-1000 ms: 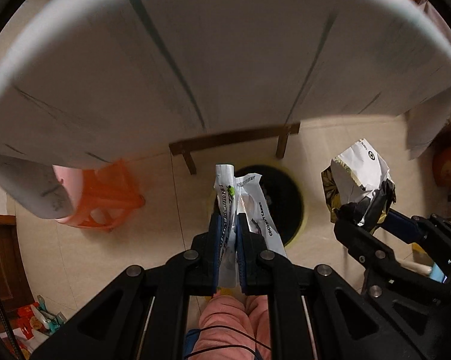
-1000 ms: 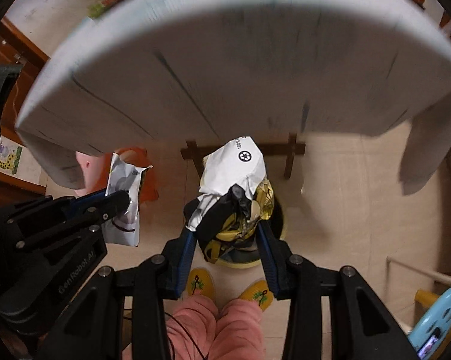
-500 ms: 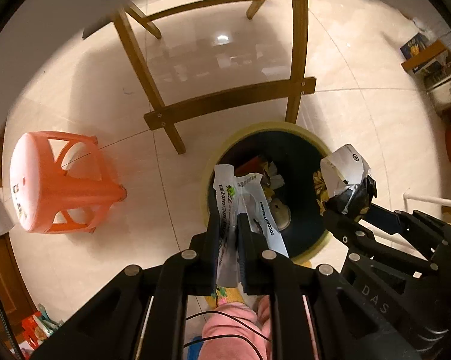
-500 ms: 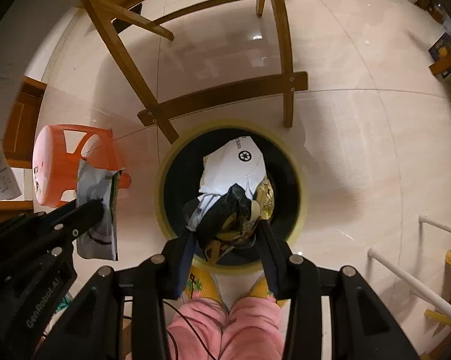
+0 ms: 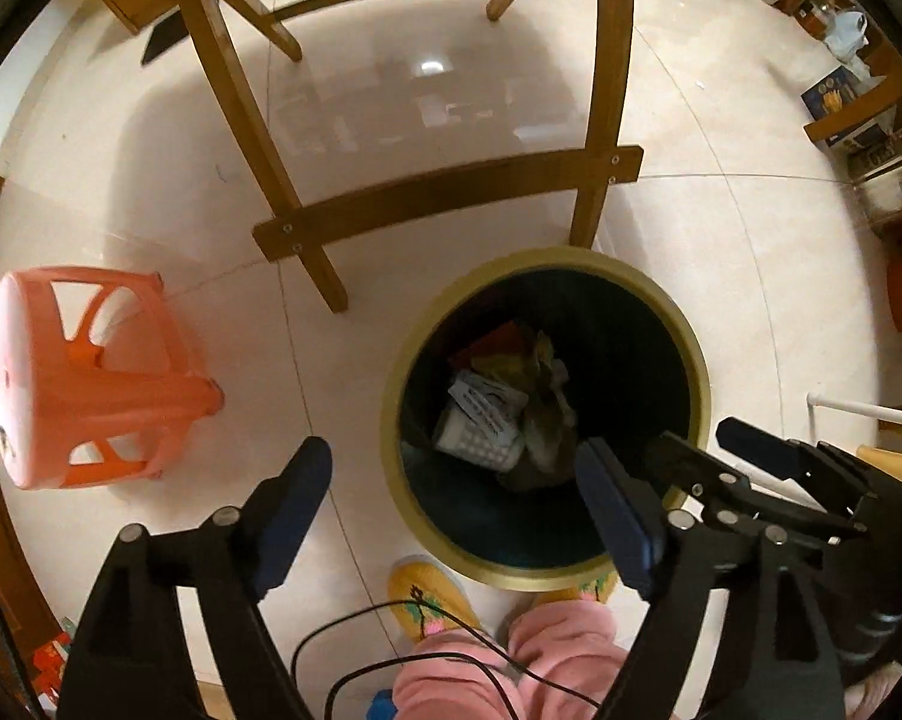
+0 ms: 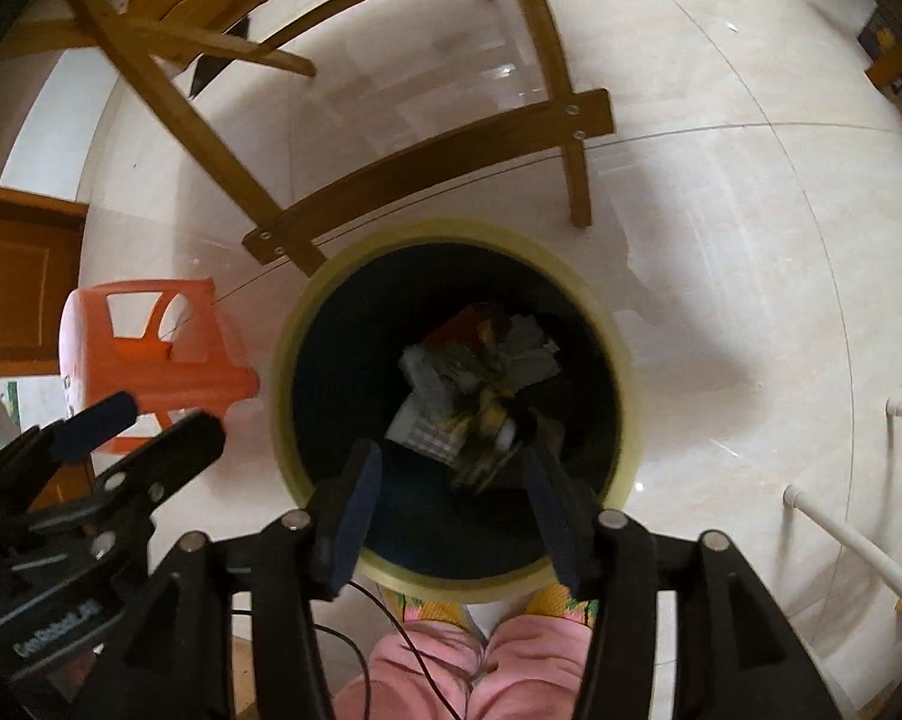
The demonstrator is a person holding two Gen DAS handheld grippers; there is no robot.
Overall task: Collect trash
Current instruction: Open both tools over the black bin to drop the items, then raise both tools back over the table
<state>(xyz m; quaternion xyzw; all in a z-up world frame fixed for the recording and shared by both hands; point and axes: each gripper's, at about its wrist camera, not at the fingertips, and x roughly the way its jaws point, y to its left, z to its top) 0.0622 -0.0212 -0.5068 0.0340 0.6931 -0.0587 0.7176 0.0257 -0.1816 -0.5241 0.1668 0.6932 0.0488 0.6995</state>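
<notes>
Both my tools opening, nothing between them: left tool [image 5: 451, 516], right tool [image 6: 451, 504]; bin [image 5: 700, 372] directly below; wrappers [image 6: 481, 384] inside.

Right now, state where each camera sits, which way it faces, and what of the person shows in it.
Left wrist: on the left gripper, facing down at the trash bin and floor; jaws opening, nothing between them; pink trousers, a slipper and the right gripper show.
Right wrist: on the right gripper, facing steeply down into the trash bin; jaws opening over the trash; pink trousers and the left gripper show.
Shared: bin, orange stool, wooden chair frame.
</notes>
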